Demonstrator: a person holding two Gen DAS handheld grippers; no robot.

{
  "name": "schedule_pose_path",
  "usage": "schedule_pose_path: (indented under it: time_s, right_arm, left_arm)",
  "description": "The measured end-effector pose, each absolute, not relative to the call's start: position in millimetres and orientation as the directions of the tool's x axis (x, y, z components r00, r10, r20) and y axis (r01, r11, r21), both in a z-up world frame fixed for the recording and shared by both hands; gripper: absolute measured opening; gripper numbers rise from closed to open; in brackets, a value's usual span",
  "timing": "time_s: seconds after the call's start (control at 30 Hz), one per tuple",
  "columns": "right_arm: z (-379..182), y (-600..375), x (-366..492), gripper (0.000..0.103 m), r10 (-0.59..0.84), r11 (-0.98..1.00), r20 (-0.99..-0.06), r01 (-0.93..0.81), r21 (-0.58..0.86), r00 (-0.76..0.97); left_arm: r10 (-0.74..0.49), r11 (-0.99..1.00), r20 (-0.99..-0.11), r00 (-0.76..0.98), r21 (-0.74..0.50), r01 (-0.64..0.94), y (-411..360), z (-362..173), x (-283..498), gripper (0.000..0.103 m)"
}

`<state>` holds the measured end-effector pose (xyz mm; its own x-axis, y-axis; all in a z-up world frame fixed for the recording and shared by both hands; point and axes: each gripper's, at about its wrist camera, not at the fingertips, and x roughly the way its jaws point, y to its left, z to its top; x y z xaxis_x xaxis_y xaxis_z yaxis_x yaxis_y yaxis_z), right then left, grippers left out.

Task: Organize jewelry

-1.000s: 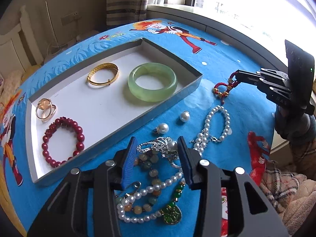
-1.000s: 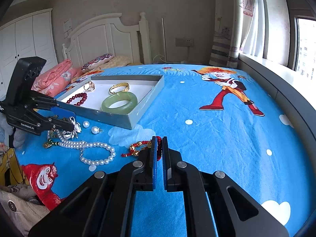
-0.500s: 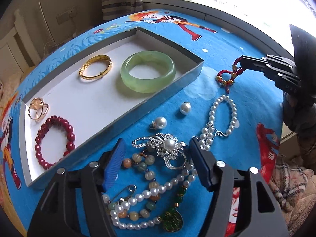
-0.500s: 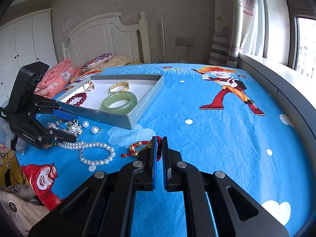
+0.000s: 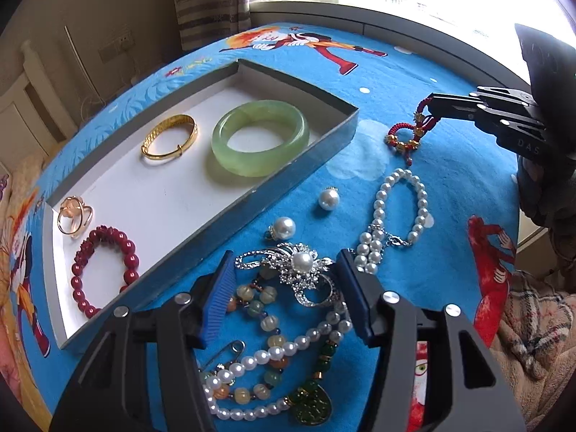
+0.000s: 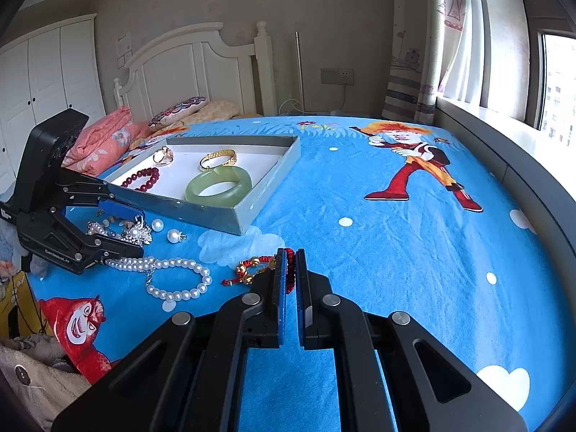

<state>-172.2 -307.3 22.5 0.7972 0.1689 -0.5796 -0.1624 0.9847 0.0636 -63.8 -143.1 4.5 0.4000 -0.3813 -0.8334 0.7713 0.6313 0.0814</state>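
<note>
Brooch (image 5: pixel 300 264), rhinestone with a pearl centre, lies on the bedspread directly between your left claw's (image 5: pixel 284 270) spread jaws, while your right claw (image 6: pixel 291 268) stays away, pinching the red cord bracelet (image 6: pixel 252 270).

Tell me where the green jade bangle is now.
The green jade bangle lies inside the grey tray, at its window end, beside the gold bangle.

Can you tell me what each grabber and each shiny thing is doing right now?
left gripper: open around the silver brooch
right gripper: shut on the red cord bracelet
pearl bracelet: loose on the bedspread
green bangle: flat inside the tray
gold bangle: inside the tray
</note>
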Motion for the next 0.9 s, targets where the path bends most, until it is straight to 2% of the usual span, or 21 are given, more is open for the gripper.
schedule_pose_path:
  time_s: [0.37, 0.9]
  right_arm:
    - [24.3, -307.7, -173.7, 0.005, 0.170, 0.985, -0.573, -0.161, 0.066, 0.802]
    - [66.9, -289.4, -174.6, 0.005, 0.195, 0.977, -0.493, -0.215, 0.017, 0.848]
  left_arm:
    - [-0.425, 0.646, -0.808, 0.409, 0.046, 0.762, -134.2, 16.1, -66.5, 0.056]
    - [-0.489, 0.672, -0.759, 0.430, -0.014, 0.740, -115.7, 40.0, -60.3, 0.056]
